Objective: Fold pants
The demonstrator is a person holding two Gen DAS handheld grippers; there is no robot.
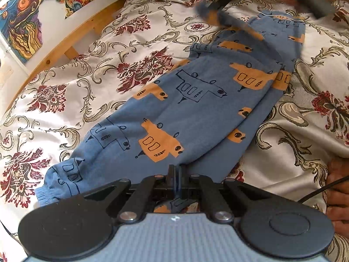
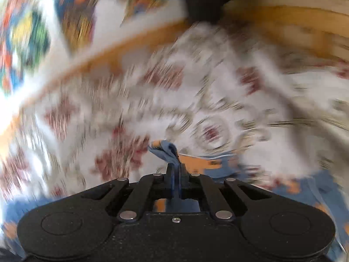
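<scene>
On bedspread (image 1: 65, 69): pants (image 1: 165, 109), both hand-held grippers clamped.

A floral bedspread (image 1: 122, 69) covers the bed, bordered by a wooden frame (image 1: 72, 37) and colourful wall drawings (image 1: 24, 24).

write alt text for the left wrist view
The left gripper is shut on blue pants with orange prints, laid lengthwise on a flowered bedspread. A wooden bed frame runs along the left.

Bedroom; floral bedspread (image 1: 135, 50), wooden bedframe (image 1: 65, 43)
</scene>
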